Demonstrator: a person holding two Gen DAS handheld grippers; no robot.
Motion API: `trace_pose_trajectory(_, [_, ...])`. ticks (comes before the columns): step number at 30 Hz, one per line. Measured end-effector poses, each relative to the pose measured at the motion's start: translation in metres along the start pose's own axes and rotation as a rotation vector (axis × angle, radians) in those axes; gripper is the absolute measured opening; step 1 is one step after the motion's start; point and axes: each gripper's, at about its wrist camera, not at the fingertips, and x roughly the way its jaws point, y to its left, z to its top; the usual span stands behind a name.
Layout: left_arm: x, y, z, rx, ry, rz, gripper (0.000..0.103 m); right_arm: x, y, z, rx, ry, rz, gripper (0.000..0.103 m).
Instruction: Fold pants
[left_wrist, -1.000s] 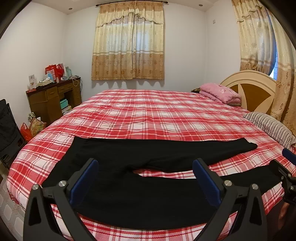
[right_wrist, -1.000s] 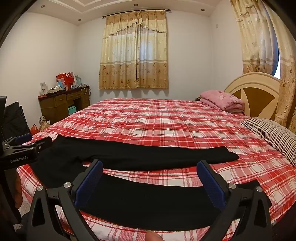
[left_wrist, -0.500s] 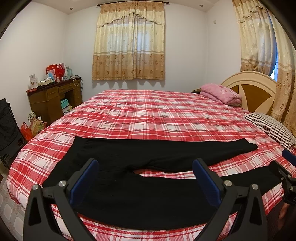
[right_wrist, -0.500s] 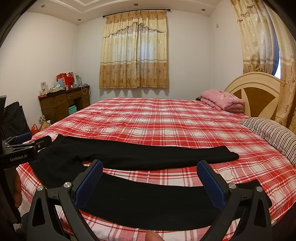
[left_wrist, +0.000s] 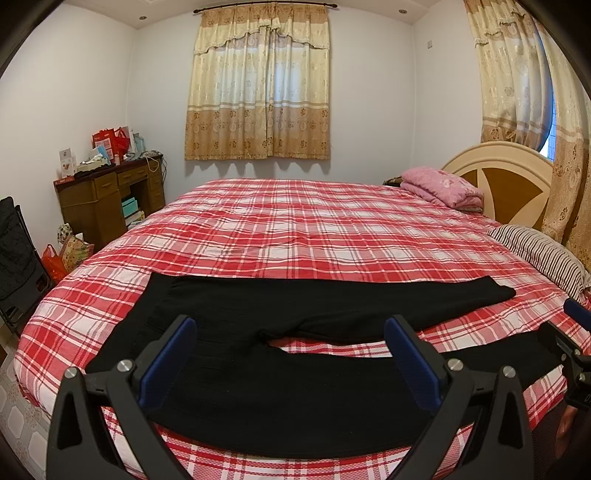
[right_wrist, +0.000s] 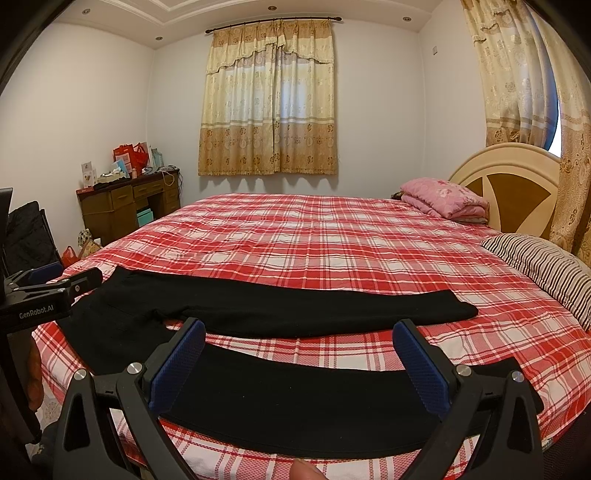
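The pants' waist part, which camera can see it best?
The left wrist view. There the waist of the black pants lies whole on the bed. In the right wrist view the left gripper hides part of the waist.

Black angular frames on the left hand-held gripper (left_wrist: 288, 358) and the right hand-held gripper (right_wrist: 299, 360), with textured blue pads (left_wrist: 168, 360) inside, silver screws at 7 and 5 o'clock. White "GenRobot.AI" lettering at 9 o'clock, right view. Sliver of skin at 6 o'clock.
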Motion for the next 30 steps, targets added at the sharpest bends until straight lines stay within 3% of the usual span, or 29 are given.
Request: trace_pose_trajectory(30, [0.0033,0.0042,-0.0043,0.000,0.008,0.008,0.103,0.0055,0.0046,-0.0063,-0.012,0.023,-0.001,0.102])
